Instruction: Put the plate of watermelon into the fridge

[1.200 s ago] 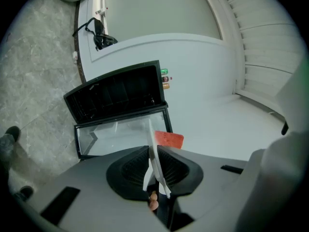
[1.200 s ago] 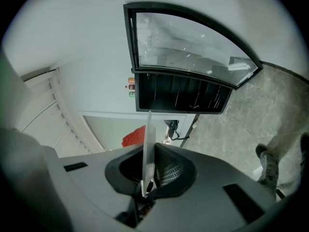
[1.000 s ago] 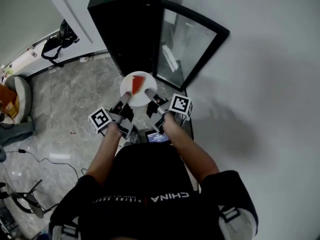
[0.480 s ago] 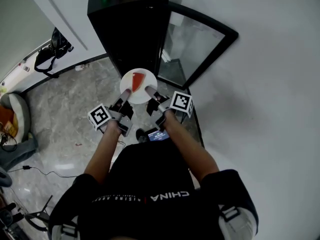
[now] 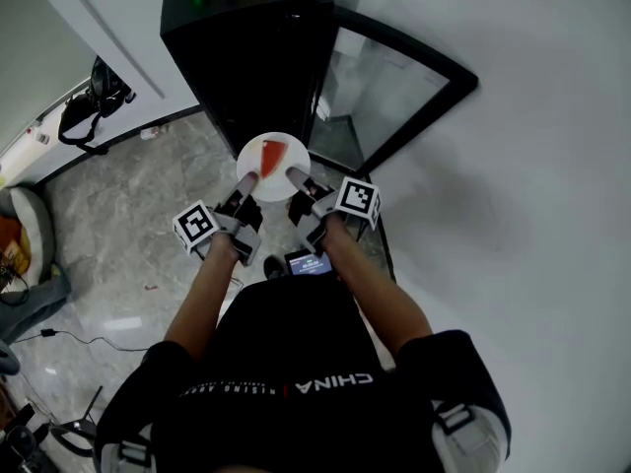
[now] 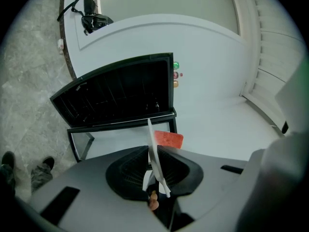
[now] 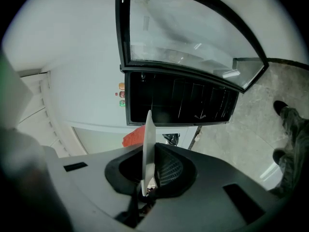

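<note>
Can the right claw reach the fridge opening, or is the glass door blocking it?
Likely yes: the glass door is swung wide, and nothing shows between the right claw and the fridge opening.

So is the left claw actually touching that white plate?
Touching. In its own view, the left gripper has its dark jaws closed on the rim of the plate, seen edge-on, with no gap on either side.

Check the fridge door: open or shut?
Open. The glass door stands swung out to the side of the black fridge, and the right gripper view looks straight into its dark interior.
</note>
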A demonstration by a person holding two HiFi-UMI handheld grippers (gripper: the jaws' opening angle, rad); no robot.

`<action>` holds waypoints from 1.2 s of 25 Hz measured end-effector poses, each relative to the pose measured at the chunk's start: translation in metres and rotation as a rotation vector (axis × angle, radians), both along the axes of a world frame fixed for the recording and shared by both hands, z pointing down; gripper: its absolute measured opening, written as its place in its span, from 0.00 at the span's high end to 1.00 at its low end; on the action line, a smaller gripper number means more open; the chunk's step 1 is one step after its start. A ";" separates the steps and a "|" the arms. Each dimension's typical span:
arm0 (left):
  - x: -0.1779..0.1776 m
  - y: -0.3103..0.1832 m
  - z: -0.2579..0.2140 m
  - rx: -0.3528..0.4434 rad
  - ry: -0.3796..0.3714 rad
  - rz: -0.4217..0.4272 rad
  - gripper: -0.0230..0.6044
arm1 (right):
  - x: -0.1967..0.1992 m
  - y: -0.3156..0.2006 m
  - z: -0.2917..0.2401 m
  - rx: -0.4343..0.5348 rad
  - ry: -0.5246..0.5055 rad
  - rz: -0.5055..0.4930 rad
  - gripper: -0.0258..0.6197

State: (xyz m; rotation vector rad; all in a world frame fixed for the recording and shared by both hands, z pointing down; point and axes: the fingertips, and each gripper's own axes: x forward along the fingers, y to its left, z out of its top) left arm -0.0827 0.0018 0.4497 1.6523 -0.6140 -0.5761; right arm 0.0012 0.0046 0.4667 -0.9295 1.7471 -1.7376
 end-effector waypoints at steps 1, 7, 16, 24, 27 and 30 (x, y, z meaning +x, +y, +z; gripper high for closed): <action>0.000 -0.001 -0.004 0.000 0.001 -0.007 0.89 | 0.000 -0.002 -0.004 0.000 0.001 -0.006 0.91; 0.021 -0.087 0.016 -0.029 -0.027 -0.079 0.89 | 0.022 -0.095 0.015 -0.010 -0.016 -0.069 0.91; 0.043 -0.182 0.020 -0.035 -0.042 -0.189 0.89 | 0.043 -0.197 0.020 0.009 -0.020 -0.151 0.91; 0.038 -0.201 0.013 -0.057 -0.042 -0.307 0.89 | 0.041 -0.223 0.017 -0.005 -0.006 -0.198 0.91; 0.022 -0.204 0.016 -0.066 -0.058 -0.307 0.89 | 0.025 -0.226 0.017 -0.015 -0.006 -0.199 0.91; 0.005 -0.210 0.016 -0.058 -0.066 -0.301 0.89 | 0.008 -0.231 0.017 -0.007 -0.003 -0.181 0.91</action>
